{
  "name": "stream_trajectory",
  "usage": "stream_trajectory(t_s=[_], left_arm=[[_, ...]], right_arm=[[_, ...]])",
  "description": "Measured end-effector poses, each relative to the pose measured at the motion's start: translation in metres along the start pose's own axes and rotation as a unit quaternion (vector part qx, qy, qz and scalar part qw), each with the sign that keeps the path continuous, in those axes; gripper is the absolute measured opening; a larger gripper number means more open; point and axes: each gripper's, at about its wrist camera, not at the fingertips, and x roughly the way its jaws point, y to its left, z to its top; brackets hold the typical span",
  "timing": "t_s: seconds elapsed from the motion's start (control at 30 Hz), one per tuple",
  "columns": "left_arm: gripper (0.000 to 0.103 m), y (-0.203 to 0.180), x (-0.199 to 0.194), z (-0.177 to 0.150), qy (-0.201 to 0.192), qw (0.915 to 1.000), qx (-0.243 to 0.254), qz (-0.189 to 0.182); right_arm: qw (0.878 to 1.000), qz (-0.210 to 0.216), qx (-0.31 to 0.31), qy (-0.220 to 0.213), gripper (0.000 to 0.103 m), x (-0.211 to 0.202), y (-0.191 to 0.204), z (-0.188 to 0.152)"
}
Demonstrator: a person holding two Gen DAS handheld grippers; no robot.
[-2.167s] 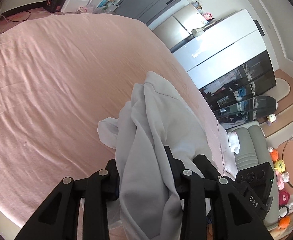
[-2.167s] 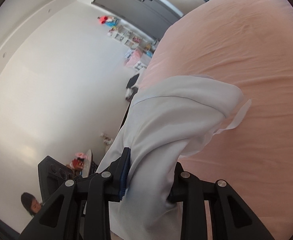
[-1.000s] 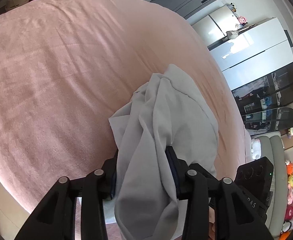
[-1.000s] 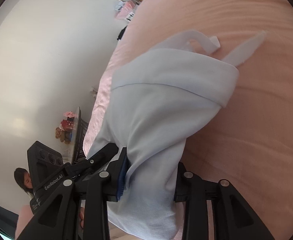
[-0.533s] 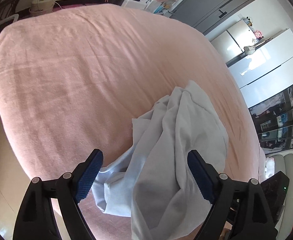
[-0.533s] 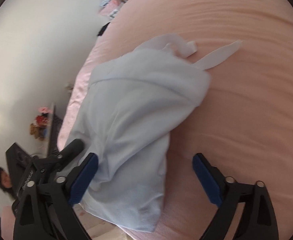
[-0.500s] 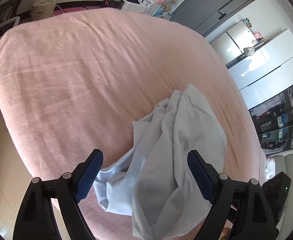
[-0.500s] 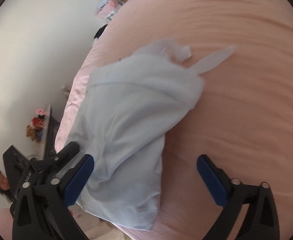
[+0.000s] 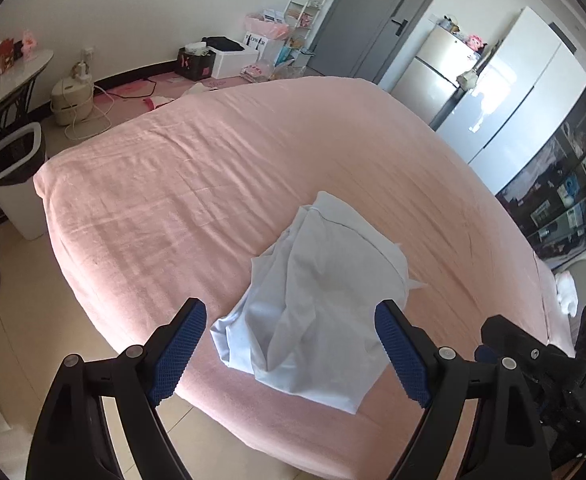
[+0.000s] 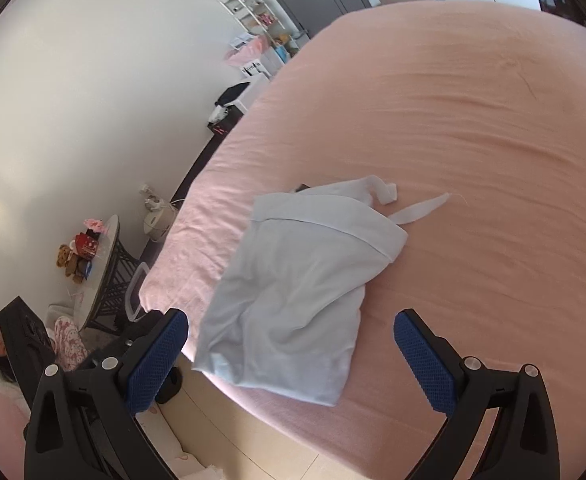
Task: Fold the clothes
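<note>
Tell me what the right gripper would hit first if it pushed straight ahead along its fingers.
Most likely the pale blue garment lying bunched near the edge of the pink bed. The open right gripper points down at it with nothing in between, though depth is hard to judge.

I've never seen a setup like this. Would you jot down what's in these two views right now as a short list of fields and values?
surface: bed with pink sheet
garment: pale blue-white garment, crumpled, lying on the sheet near the bed's near edge
garment ties: two white strips trail from its far end
left tool: open, above the garment, holding nothing
right tool: open, above the garment, holding nothing
folding: not neat yet, cloth bunched
beside bed: white bin, small round table
</note>
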Motion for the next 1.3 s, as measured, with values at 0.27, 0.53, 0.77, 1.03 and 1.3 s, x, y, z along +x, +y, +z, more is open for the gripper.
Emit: stream_trajectory(t_s=[0.27, 0.53, 0.77, 1.03, 1.3], left_arm=[[0.086, -0.036, -0.022, -0.022, 0.011, 0.9982, 0.060, 0.002], [0.086, -0.059, -0.065, -0.041, -0.028, 0.9954, 0.092, 0.005], [0.086, -0.067, -0.082, -0.055, -0.043, 0.9935, 0.104, 0.015], [0.086, -0.070, -0.086, -0.072, -0.035, 0.9923, 0.106, 0.054], [0.086, -0.069, -0.098, -0.086, -0.046, 0.9853, 0.120, 0.112]], right_arm=[[0.997, -0.034, -0.062, -0.007, 0.103, -0.033, 0.027, -0.015], [0.987, -0.084, -0.130, -0.036, 0.103, -0.083, 0.044, -0.030], [0.981, -0.104, -0.158, -0.045, 0.103, -0.115, 0.047, -0.044], [0.976, -0.090, -0.195, -0.049, 0.103, -0.125, 0.049, -0.065], [0.981, -0.074, -0.167, -0.058, 0.103, -0.131, 0.028, -0.088]])
